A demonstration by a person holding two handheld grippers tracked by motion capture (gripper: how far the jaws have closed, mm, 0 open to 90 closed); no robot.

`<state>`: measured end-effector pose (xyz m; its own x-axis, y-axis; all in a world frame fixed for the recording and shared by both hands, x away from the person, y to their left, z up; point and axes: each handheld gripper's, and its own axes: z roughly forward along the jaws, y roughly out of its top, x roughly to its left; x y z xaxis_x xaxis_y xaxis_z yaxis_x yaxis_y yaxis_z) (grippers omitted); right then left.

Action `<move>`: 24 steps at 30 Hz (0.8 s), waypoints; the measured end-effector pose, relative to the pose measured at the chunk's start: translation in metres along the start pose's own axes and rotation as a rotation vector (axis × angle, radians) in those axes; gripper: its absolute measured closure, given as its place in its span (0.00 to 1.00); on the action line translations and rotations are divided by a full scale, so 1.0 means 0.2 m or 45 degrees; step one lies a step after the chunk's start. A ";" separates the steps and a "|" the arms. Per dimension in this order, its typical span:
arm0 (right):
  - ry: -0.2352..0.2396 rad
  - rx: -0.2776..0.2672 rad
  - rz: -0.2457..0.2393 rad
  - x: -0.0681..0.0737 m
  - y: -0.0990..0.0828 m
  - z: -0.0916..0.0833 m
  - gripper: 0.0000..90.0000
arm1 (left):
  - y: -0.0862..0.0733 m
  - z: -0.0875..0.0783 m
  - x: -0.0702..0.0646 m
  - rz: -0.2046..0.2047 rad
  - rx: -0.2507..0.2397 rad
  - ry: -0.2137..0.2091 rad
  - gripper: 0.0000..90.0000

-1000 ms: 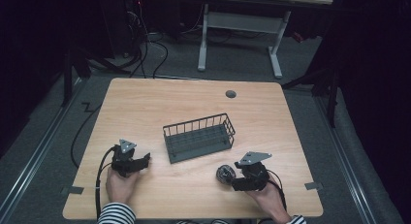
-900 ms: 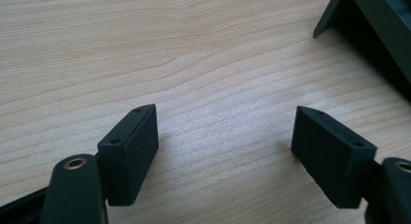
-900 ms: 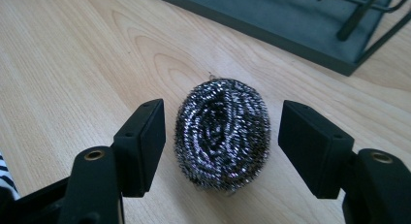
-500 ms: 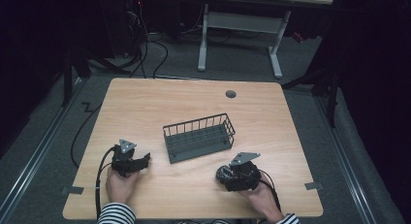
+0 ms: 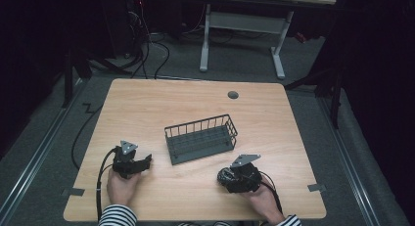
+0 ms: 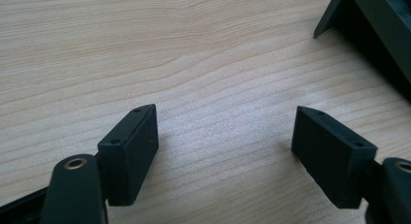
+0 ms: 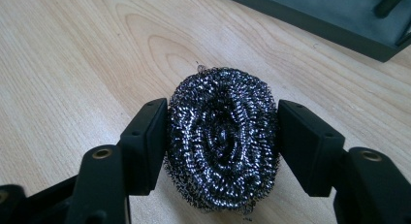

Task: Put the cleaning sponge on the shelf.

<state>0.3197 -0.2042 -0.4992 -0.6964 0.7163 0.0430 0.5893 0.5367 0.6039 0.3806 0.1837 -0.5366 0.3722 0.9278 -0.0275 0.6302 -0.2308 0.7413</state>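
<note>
Right gripper view showed my right claw (image 7: 222, 132) clamped on the steel-wool scourer (image 7: 223, 141) across its sides: light, springy, snaggy. My left claw (image 6: 225, 136) stood wide, empty.

Left gripper (image 5: 147, 161) rests low at the near left, held from behind by the left hand (image 5: 120, 185); jaws stand wide apart with nothing between them. Right gripper (image 5: 223, 176) sits low at the near right in the right hand (image 5: 260, 199); jaws clamped together on a load.
</note>
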 end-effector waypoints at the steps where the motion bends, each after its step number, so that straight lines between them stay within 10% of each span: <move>1: 0.001 -0.007 0.004 0.00 0.00 0.00 0.44 | 0.00 0.00 0.00 -0.001 0.000 0.000 0.28; 24: 0.090 -0.103 0.000 -0.04 0.10 -0.12 0.44 | 0.00 0.00 0.00 -0.004 -0.001 -0.003 0.28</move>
<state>0.3271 -0.2097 -0.4691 -0.7253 0.6815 0.0976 0.5565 0.4969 0.6659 0.3806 0.1841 -0.5366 0.3715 0.9279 -0.0312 0.6309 -0.2277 0.7417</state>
